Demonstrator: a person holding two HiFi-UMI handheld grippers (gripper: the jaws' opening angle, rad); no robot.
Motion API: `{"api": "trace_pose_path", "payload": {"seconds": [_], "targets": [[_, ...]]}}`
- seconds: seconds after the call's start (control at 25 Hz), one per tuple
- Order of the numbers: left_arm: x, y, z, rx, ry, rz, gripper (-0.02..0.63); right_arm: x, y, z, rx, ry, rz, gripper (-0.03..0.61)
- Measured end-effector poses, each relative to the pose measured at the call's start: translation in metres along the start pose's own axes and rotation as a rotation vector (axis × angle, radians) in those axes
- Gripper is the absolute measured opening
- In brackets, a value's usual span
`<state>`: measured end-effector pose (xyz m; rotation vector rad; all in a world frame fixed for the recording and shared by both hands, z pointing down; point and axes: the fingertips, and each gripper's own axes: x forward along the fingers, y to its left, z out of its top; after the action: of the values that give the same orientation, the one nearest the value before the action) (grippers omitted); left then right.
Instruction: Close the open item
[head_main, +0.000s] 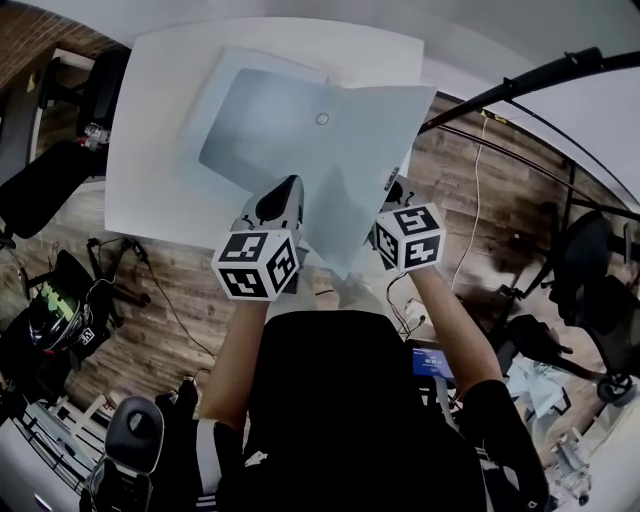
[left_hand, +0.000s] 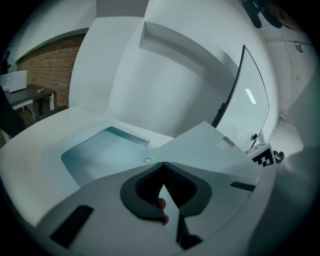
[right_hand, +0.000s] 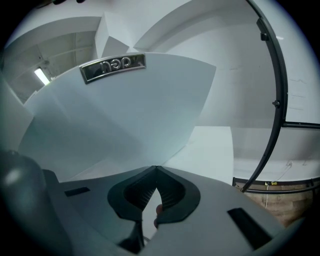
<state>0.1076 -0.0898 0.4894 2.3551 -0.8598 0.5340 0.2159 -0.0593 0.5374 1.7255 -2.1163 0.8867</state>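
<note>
On the white counter (head_main: 150, 150) a flat gray case is lying open, w/ its lid (head_main: 375, 150) tilting up off the shallow base (head_main: 255, 125). The left gripper (left_hand: 163, 164) is pinching the lid's near-left edge, jaws drawn together on it. The right gripper (right_hand: 156, 168) is doing the same on the opposite edge, tips meeting right where the panel's lower edge comes in. So both appear to be holding the lid, neither empty.

Step in hand, as I'm reading it: lid gripped & standing at an angle, not yet seated on the base. Next move is calling for both grippers to carry the lid over & down together, keeping it level so it isn't twisting, then lining its edges up w/ the base's rim before letting go.

Materials: lid is looking like a thin, stiff, smooth matte panel, prob. plastic or coated board, w/ a small shiny metal badge (right_hand: 113, 66) on its outer face. Base is showing a recessed rectangular floor, bluish-gray, w/ low straight walls & a tiny round ring (head_main: 322, 119) near one edge. Counter is looking plain & smooth.
</note>
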Motion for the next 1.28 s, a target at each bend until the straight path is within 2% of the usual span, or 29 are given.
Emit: {"api": "trace_pose_path", "payload": {"seconds": [0.44, 1.28], "targets": [[-0.027, 0.028, 0.012, -0.032, -0.052, 0.058, 0.011, 0.014, 0.029, 0.023, -0.058, -0.007, 0.049, 0.04], [-0.05, 0.074, 0.036, -0.108, -0.12, 0.138, 0.011, 0.054, 0.05, 0.057, -0.115, 0.009, 0.094, 0.04]]}}
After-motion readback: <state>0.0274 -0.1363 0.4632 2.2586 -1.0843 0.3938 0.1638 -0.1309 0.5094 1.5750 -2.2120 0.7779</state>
